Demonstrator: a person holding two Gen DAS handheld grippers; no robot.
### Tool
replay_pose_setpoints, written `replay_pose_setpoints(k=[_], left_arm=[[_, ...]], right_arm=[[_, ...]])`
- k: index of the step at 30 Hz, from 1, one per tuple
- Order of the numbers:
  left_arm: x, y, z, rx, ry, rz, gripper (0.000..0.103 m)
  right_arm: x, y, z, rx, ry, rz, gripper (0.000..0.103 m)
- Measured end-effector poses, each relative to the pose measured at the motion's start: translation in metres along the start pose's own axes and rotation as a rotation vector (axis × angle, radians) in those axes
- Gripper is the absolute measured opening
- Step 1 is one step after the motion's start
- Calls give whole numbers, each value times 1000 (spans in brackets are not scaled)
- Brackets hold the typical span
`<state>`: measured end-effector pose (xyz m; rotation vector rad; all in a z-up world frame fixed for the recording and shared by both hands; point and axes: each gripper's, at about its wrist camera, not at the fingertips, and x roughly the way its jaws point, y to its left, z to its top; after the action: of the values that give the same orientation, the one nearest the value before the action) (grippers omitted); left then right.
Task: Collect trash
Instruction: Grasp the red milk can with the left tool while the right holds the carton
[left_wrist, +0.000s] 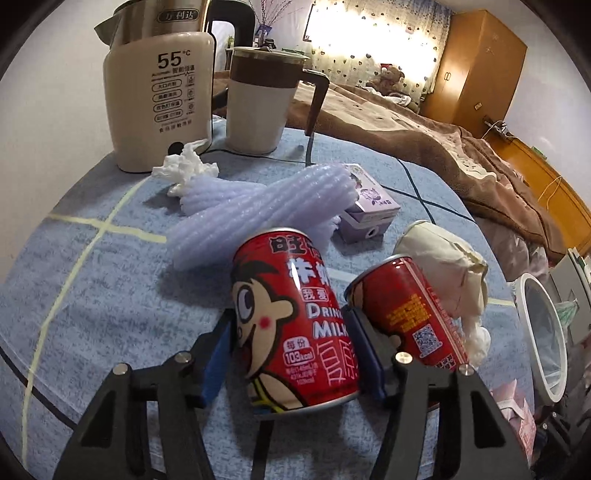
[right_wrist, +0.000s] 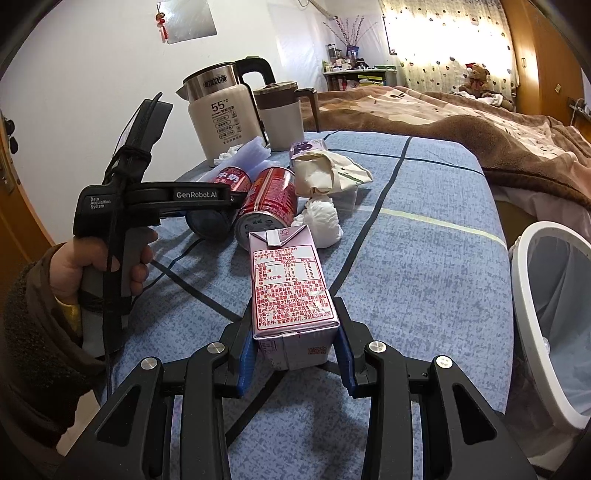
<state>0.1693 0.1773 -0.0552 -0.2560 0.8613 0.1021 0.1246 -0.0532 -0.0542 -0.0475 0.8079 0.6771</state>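
My left gripper is shut on a red milk can, held tilted just above the blue tablecloth. A second red can lies on its side right beside it. My right gripper is shut on a purple milk carton above the cloth. In the right wrist view the left gripper shows on the first can, with the second can beside it. Purple foam netting, crumpled tissue, a cream paper bag and a small purple box lie behind.
A cream kettle and a lidded jug stand at the table's far left, with a black cord. A white-rimmed bin stands off the table's right edge; it also shows in the left wrist view. A bed with a brown blanket lies beyond.
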Motion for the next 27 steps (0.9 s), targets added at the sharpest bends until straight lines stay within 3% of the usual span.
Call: replay_pose_setpoints(k=[12, 20, 22, 27], left_arm=[[-16, 2, -14, -5, -19, -38, 59], [-26, -7, -34, 42, -10, -55, 59], [-26, -3, -32, 11, -13, -68, 59], [-26, -1, -23, 0, -35, -75, 66]], right_arm=[[-7, -6, -1, 30, -32, -13, 38], [-14, -9, -5, 49, -49, -15, 38], [-15, -10, -6, 53, -47, -13, 38], [-16, -11, -6, 55, -49, -17, 38]])
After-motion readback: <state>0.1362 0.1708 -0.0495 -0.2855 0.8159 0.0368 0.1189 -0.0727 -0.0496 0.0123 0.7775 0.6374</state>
